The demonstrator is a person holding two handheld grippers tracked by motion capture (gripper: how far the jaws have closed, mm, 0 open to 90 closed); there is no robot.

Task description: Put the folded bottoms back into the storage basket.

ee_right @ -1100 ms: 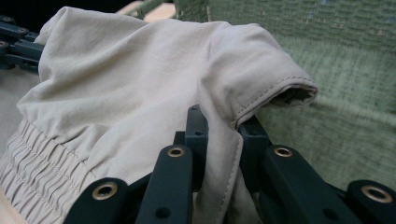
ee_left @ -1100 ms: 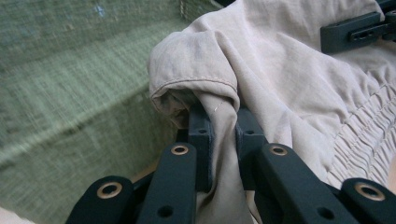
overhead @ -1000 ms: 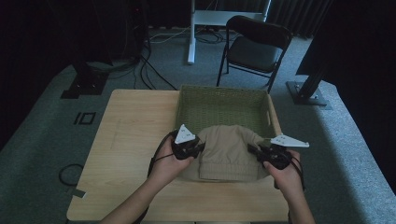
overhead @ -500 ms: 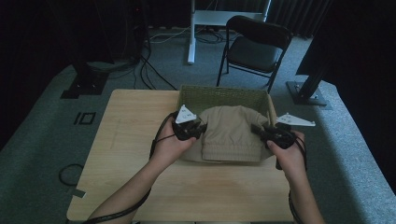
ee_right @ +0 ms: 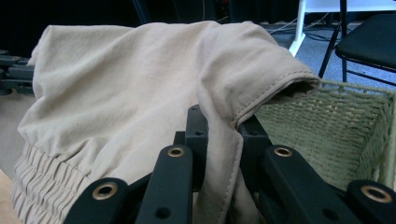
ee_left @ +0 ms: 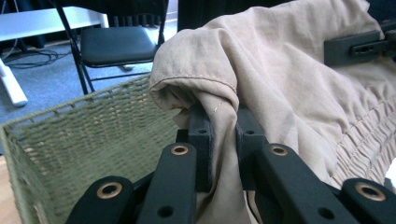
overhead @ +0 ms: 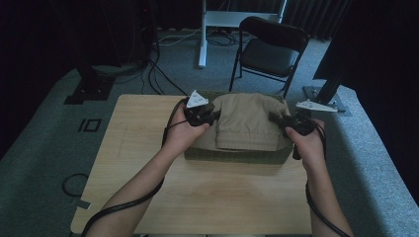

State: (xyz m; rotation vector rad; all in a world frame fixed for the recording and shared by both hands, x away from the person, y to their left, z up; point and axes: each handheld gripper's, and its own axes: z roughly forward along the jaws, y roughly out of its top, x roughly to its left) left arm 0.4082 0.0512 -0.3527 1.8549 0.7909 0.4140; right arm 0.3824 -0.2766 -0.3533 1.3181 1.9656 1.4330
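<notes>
A folded beige garment with an elastic waistband hangs stretched between my two grippers, over the green woven basket. My left gripper is shut on the garment's left edge. In the left gripper view the beige garment is pinched between the black jaws of the left gripper, with the basket below. My right gripper is shut on the right edge. The right gripper view shows the right gripper clamped on a hemmed fold of the garment, above the basket.
The basket stands at the far middle of the wooden table. A black folding chair and a white desk leg stand on the grey carpet beyond. Cables trail from both grippers down along the forearms.
Both grippers have lifted the garment and carried it away from the person, from the table in front of the basket to above the basket.
</notes>
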